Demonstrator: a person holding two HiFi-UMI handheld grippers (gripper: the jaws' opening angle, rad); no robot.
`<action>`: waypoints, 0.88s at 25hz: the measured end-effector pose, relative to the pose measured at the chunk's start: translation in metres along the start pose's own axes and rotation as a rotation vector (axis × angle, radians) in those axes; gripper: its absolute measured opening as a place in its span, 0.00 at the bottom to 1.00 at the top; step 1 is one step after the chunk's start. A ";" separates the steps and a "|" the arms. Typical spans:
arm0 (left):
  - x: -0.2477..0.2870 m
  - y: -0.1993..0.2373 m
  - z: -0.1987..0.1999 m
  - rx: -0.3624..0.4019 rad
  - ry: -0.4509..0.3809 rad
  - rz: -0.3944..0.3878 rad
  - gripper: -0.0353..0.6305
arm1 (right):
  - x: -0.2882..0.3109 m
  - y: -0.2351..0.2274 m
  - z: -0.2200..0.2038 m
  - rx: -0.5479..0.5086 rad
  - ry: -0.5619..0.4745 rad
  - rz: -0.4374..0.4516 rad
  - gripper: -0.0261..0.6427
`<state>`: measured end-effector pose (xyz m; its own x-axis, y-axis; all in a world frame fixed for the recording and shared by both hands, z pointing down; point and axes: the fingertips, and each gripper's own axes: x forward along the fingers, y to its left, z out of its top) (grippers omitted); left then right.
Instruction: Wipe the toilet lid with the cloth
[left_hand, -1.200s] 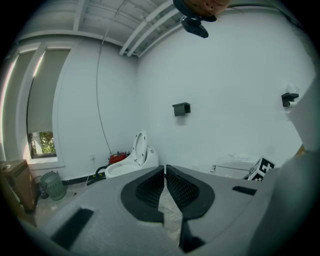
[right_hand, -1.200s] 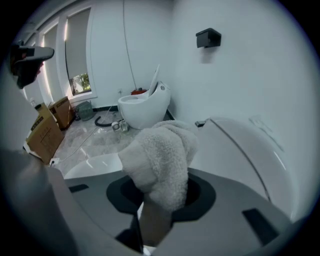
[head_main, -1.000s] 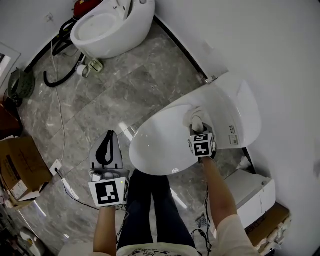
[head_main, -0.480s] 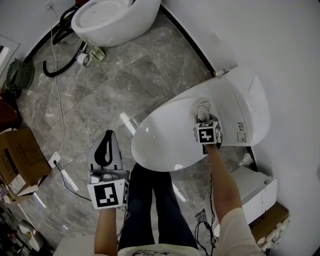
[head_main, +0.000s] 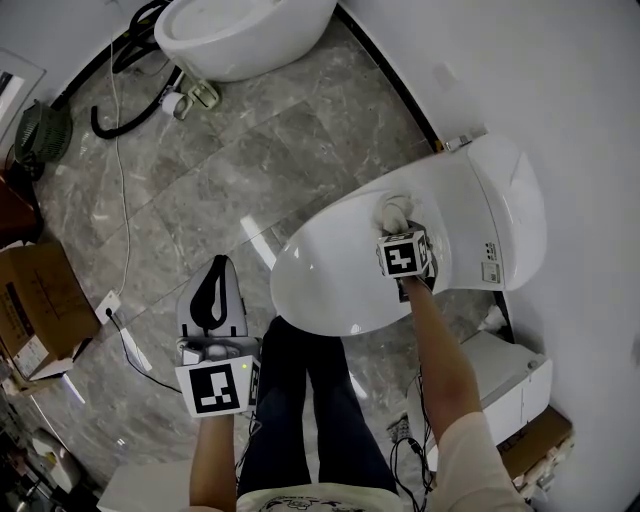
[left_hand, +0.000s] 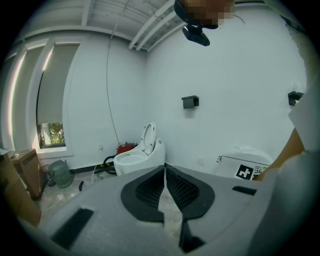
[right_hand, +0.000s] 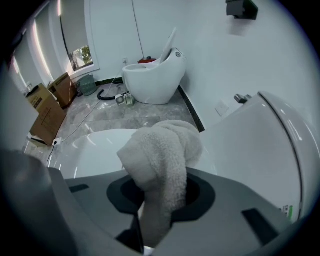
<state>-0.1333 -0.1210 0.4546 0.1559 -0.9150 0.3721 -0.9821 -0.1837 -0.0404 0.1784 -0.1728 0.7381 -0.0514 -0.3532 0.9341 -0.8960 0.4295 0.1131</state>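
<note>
The white toilet lid (head_main: 335, 275) is down on the toilet at the right of the head view. A fluffy white cloth (head_main: 392, 212) rests on the lid's back part near the tank. My right gripper (head_main: 398, 230) is shut on the cloth (right_hand: 162, 157), which bulges out between the jaws over the glossy lid (right_hand: 95, 150). My left gripper (head_main: 218, 272) hangs over the floor to the lid's left. Its jaws are shut with nothing between them (left_hand: 164, 176).
The toilet's tank (head_main: 505, 210) stands against the right wall. A second toilet (head_main: 240, 35) with hoses (head_main: 120, 90) beside it stands at the far end. Cardboard boxes (head_main: 35, 310) sit at the left, a white box (head_main: 490, 385) at the right. A cable (head_main: 122, 250) crosses the grey marble floor.
My right gripper has slid the cloth a little across the back part of the lid, toward its far edge. The left gripper has stayed put, shut.
</note>
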 end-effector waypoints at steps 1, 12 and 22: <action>-0.002 0.001 0.000 0.000 0.000 0.002 0.08 | 0.000 0.009 0.002 -0.011 -0.003 0.009 0.19; -0.022 0.021 -0.012 -0.015 0.009 0.034 0.08 | -0.001 0.108 0.018 -0.164 -0.030 0.103 0.20; -0.036 0.033 -0.015 -0.027 0.006 0.056 0.08 | -0.010 0.202 0.008 -0.281 -0.045 0.208 0.20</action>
<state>-0.1732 -0.0892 0.4534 0.0997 -0.9213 0.3759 -0.9918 -0.1223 -0.0367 -0.0058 -0.0891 0.7485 -0.2455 -0.2678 0.9317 -0.7080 0.7060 0.0163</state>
